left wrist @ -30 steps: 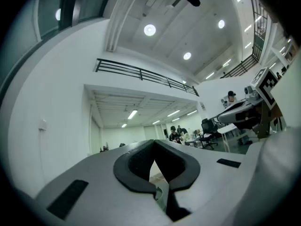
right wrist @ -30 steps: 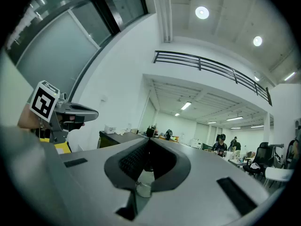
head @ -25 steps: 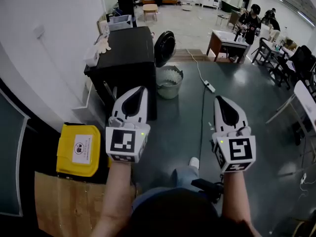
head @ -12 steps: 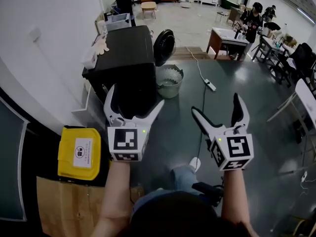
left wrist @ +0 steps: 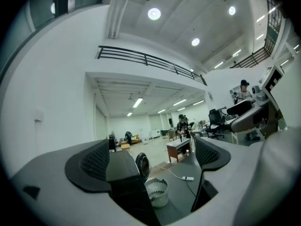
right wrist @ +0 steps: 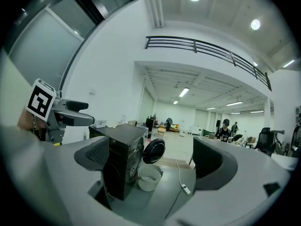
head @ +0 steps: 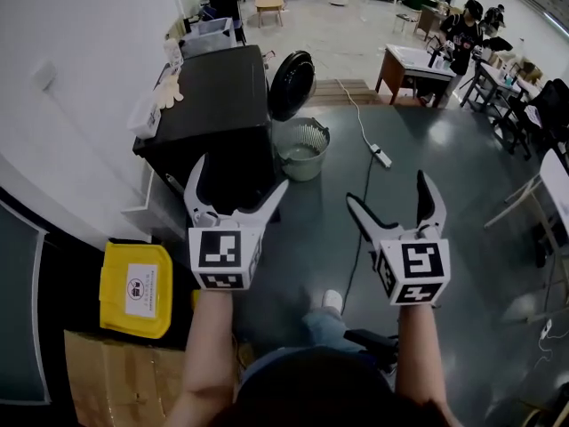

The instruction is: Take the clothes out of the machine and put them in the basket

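Forearms [head: 209, 345] outstretched side by side, left gripper [head: 240, 177] and right gripper [head: 388, 189] level, jaws just opened wide, empty.

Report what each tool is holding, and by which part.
Nothing is held. The left tool and the right tool have just opened their jaws wide, with only air between them. The machine and the basket stand ahead, untouched.

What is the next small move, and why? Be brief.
Probably carry the left gripper and right gripper forward to the front of the black box-shaped washing machine. Their jaws have just opened, nothing between them, and both hang well short of it; its round dark door is swung open, with the white perforated plastic basket on the floor beside the opening.
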